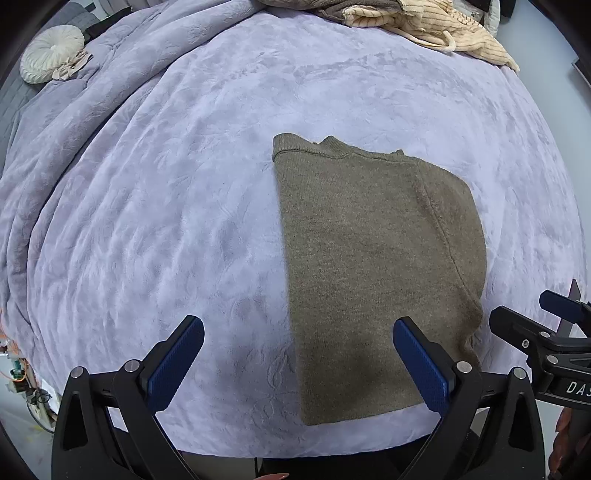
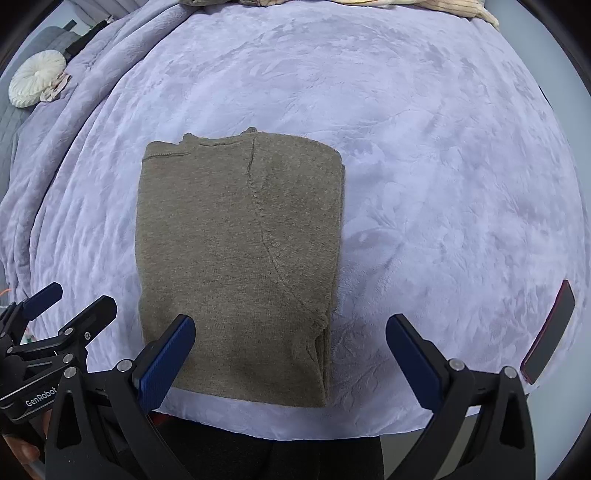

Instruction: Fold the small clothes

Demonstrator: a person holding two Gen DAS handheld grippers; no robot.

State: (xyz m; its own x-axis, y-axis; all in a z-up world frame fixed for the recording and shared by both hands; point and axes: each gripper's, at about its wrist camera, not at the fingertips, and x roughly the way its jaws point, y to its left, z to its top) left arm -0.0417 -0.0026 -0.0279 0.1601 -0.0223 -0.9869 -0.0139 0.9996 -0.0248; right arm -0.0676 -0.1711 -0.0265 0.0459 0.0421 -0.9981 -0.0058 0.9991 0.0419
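Observation:
An olive-brown knit sweater [image 1: 373, 258] [image 2: 236, 258] lies folded into a long rectangle on the lilac bedspread [image 1: 166, 221], collar at the far end, hem near the bed's front edge. My left gripper [image 1: 299, 365] hangs open above the hem's left corner, blue pads wide apart, nothing between them. My right gripper [image 2: 291, 362] hangs open above the hem's right corner, with nothing gripped. Each gripper shows at the edge of the other's view: the right gripper [image 1: 554, 332], the left gripper [image 2: 48, 332].
A heap of cream and brown clothes [image 1: 424, 26] lies at the bed's far side. A round white cushion [image 1: 51, 51] rests at the far left. A dark phone-like slab [image 2: 550, 332] lies near the bed's right front edge. The bedspread [image 2: 443, 166] bunches into folds on the left.

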